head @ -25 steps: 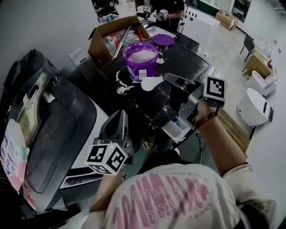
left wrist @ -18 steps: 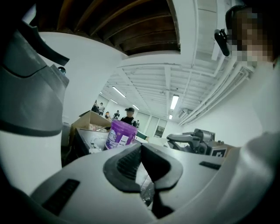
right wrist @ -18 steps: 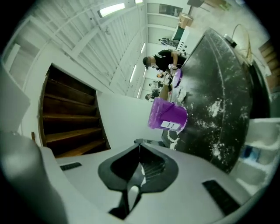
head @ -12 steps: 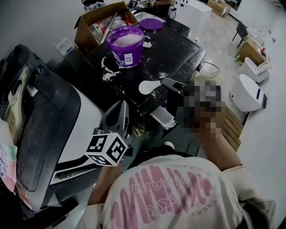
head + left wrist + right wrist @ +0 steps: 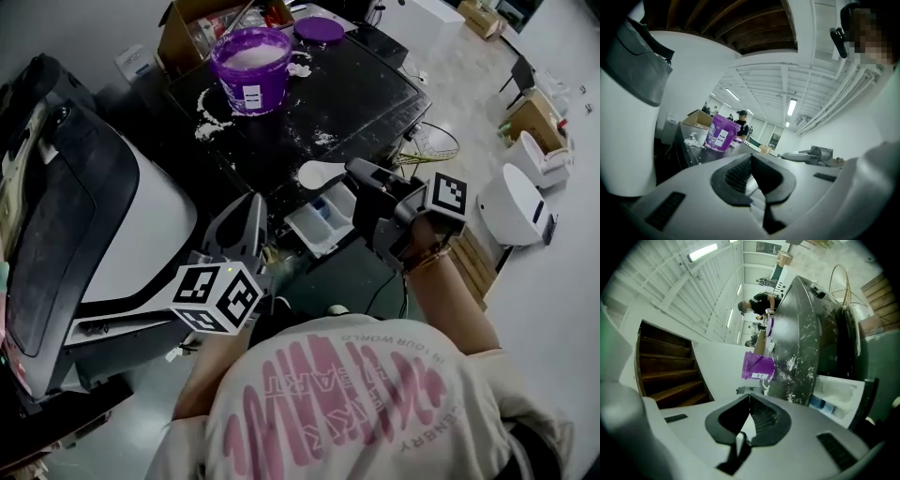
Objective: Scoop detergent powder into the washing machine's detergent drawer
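The coming move turns on the detergent drawer (image 5: 322,223): it stands pulled out of the front of the washing machine (image 5: 370,94), and the white scoop (image 5: 321,173) hangs just past its far edge, above it and not yet over a compartment. The right gripper (image 5: 359,174) has its jaws pinched tight on the scoop's thin handle. The scoop's long axis runs across the drawer's far edge, with the handle on the drawer's right side and the bowl toward its middle. From that gripper the drawer lies down and a little toward the person, very near. In the right gripper view (image 5: 750,397) the drawer (image 5: 836,397) shows low on the right with its pale compartments open. Whether the bowl carries powder I cannot tell, since it reads plain white from above. The left gripper (image 5: 255,208) waits close by the drawer's left side, its jaws together with nothing between them (image 5: 751,157), pointing over the drawer. The right hand is the nearer and the one loaded for the pour; I judge it needs a short drop and a roll of the wrist to tip the bowl in. The purple tub (image 5: 250,67) of powder stands well beyond the drawer, far back on the machine's top, among spilled powder.
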{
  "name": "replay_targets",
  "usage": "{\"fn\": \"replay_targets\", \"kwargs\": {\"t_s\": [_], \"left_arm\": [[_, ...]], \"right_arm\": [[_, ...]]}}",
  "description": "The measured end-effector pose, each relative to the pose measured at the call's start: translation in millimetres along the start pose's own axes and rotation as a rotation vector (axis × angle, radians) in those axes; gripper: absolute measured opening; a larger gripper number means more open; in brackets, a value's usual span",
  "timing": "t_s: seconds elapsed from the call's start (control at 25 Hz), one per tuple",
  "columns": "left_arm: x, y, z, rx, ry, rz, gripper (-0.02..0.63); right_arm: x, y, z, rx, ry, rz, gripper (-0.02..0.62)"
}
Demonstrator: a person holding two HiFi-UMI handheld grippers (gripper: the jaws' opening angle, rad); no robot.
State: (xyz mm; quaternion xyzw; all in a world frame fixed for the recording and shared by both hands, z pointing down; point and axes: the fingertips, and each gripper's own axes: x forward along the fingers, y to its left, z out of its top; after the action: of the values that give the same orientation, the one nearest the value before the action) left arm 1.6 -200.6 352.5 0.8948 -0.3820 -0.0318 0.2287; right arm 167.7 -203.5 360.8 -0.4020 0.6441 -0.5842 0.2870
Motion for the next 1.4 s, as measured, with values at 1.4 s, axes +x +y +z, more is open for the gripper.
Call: {"fn": "replay_targets", "kwargs": {"t_s": [1.4], "left_arm": [[-80.7, -32.1, -50.6, -0.055, -0.105, 0.392, 0.003]], "right_arm": [[-5.8, -92.2, -34.6, -0.392, 0.414, -0.205, 0.002]]}}
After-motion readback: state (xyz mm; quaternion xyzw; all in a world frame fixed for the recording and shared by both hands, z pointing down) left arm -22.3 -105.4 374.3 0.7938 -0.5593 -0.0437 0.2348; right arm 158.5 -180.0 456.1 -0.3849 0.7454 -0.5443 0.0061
